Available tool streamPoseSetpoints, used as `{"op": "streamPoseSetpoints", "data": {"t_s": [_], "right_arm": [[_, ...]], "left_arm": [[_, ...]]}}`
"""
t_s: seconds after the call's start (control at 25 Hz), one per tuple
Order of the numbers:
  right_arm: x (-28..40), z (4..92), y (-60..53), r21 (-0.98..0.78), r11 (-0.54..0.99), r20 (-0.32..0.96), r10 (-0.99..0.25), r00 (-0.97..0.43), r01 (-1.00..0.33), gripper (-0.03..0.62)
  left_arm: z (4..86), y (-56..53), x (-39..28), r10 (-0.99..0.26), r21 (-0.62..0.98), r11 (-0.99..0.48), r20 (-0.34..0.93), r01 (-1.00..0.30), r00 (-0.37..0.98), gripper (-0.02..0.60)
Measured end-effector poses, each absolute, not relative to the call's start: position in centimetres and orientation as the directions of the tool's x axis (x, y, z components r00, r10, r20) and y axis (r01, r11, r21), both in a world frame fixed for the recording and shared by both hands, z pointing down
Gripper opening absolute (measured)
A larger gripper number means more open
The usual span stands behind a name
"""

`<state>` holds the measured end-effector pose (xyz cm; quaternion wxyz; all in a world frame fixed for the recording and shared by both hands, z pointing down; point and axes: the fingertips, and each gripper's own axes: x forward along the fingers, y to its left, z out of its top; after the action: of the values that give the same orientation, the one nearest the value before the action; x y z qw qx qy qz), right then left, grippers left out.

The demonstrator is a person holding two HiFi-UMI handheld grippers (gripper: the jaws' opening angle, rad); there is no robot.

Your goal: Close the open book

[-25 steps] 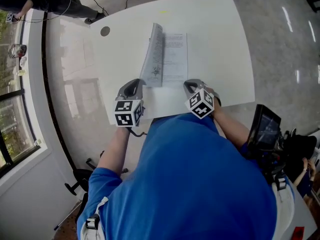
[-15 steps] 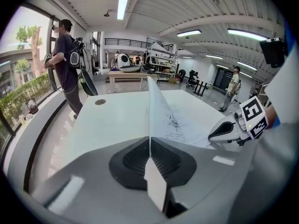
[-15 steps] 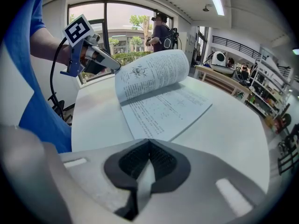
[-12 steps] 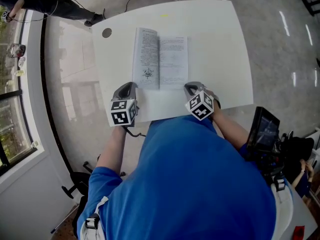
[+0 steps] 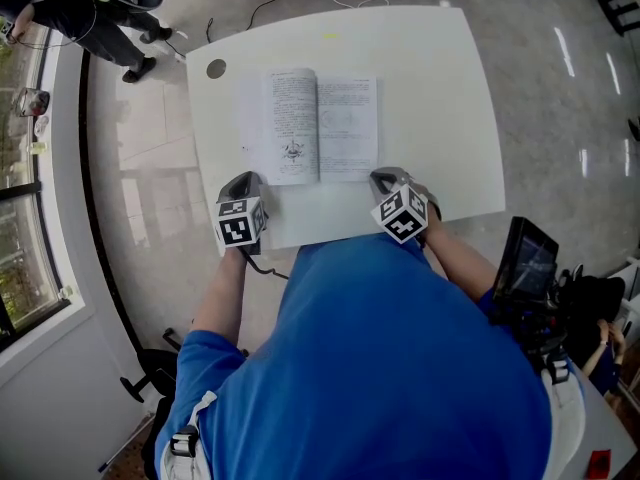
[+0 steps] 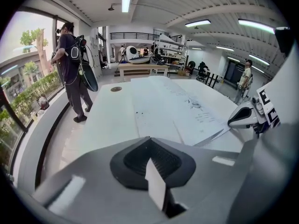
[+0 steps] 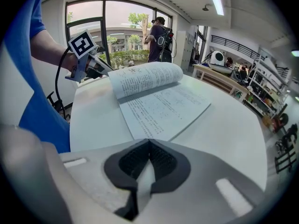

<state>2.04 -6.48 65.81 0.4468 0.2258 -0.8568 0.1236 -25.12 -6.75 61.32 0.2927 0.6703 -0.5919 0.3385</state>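
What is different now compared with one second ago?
The book's left pages, standing up before, fell leftward and now lie flat open. The left claw shifted left, toward the person, shut and empty. The right claw and the table stayed.

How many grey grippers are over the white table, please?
2: the left gripper by the open white book's lower left corner, the right gripper by its lower right corner. None hidden.

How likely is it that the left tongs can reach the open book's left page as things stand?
Probably yes: the left tongs sit just off the open book's near left corner, nothing standing between them.
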Motion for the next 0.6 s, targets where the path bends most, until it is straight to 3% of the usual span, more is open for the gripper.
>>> {"op": "streamPoseSetpoints", "data": {"t_s": [0.6], "right_arm": [[2.6,66.1,-6.9,0.005,0.866,0.83,-0.283,-0.481,-0.5,0.003]], "left_arm": [[65.0,-6.7,-24.9,-0.544,-0.012,-0.136,0.836,-0.991,0.064,0.006]]}}
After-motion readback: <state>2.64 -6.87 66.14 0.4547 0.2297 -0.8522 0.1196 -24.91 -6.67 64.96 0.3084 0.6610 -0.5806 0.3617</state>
